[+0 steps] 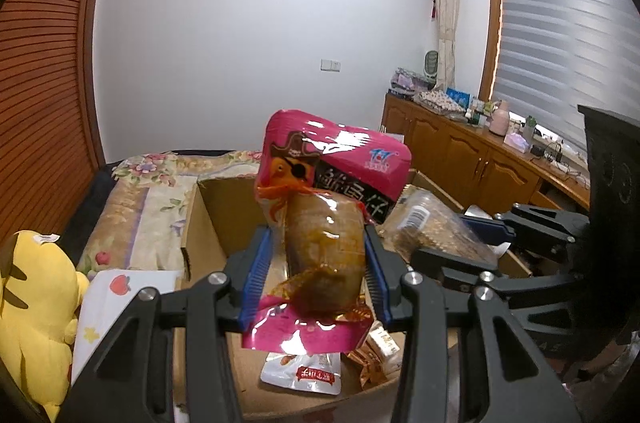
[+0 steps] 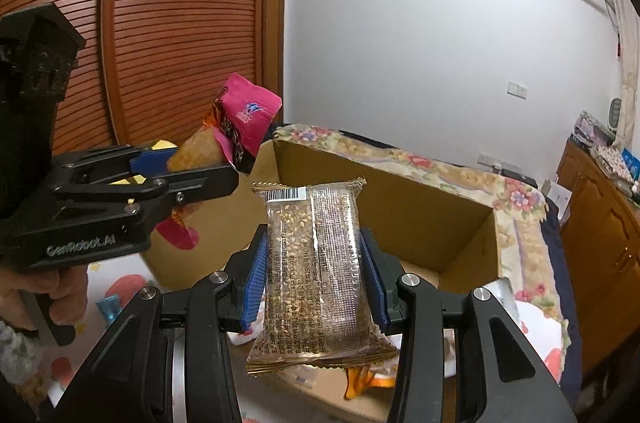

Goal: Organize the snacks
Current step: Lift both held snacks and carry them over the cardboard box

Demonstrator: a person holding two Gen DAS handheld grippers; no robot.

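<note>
Slippage was the main hazard at this moment. The left gripper (image 1: 316, 271) pinched a pink squid snack pouch (image 1: 328, 207) across its clear lower window, blue pads pressed on both sides, with the printed top standing well above the jaws. That top-heavy overhang, on glossy film, could let the pouch pivot or slide out if the hand swung sharply. Below it lay the open cardboard box (image 1: 208, 223), already holding a white sachet (image 1: 302, 373) and a gold-wrapped piece (image 1: 372, 363); a drop from this height could miss the box and land on the floral bedcover (image 1: 132, 215).

To the right, the right gripper (image 2: 316, 277) clamped a clear-wrapped grain bar (image 2: 320, 271) across its width, the sealed ends projecting past the pads above and below. The smooth wrapper offered little friction, so the bar could creep downward under its own weight.

Both grippers hung close together over the box; their bodies, or the two packets, could collide during lowering.
</note>
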